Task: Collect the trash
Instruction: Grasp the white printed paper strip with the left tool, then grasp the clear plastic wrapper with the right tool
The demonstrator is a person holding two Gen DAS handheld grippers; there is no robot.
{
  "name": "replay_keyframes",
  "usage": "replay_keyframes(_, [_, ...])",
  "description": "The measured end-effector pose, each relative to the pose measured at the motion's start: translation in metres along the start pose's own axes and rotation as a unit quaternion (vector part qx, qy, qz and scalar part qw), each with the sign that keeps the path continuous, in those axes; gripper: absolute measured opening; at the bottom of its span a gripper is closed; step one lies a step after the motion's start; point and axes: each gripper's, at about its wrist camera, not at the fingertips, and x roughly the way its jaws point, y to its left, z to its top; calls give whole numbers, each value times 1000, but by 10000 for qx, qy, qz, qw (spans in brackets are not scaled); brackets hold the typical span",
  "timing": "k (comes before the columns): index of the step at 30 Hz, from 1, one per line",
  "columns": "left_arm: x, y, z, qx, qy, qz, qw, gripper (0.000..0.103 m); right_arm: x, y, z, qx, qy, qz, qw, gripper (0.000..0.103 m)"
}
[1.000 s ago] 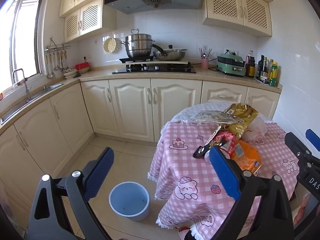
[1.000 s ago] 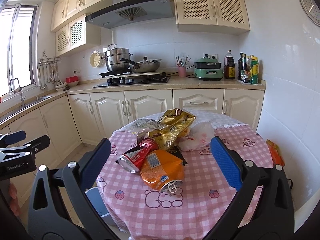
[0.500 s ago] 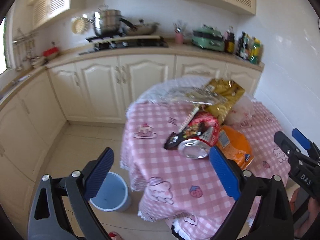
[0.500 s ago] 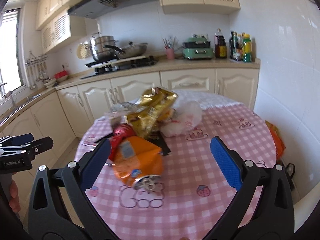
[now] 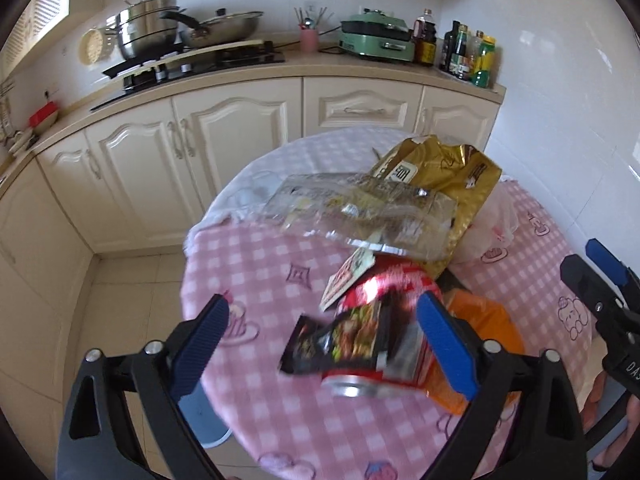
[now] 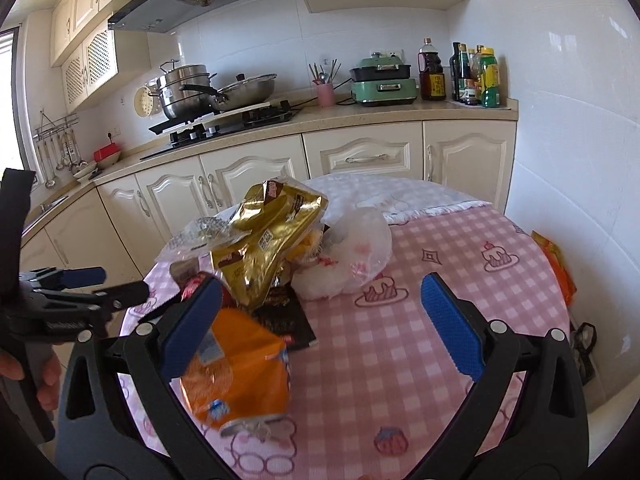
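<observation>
Both your left gripper [image 5: 322,334] and right gripper [image 6: 320,320] gape empty over the round pink-checked table [image 6: 460,280]. The crumpled black foil snack wrapper [image 5: 340,344] atop the pile is light, slippery — pinch its loose edge.

Trash pile sits on the worktop [image 6: 460,300], left-centre. Crushed can [image 6: 236,380] nearest, second can [image 5: 380,344] touching its left, probably under a snack wrapper [image 5: 340,344]. Foil bag [image 6: 272,240] leans over them from behind, clear wrapper [image 5: 360,212] on it, plastic bag [image 6: 356,256] to its right. Bin [image 5: 200,416] on the floor, left of the worktop.
</observation>
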Motion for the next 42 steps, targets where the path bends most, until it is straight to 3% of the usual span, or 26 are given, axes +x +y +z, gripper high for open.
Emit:
replay_keyframes(6, [28,-5,11,132,185,-118,9997,62,19,1,14,106,51,102,9999,97])
replay_keyframes(11, [40,-7,18,173,204,-413,9988,45,34,3,22,155,177,168,9996,97])
replay_keyframes(17, [44,-10,21,275,180,-853,9958,13,50,-1,25,372,454,258,9979,97])
replay_keyframes(27, [28,-3,22,168,-71,-962,9952,6,50,11,30,528,669,729,9937,97])
replay_keyframes(42, [-27,-25,27,379,-722,-1164,9898,4,22,-4,33,929,342,609,9932,97])
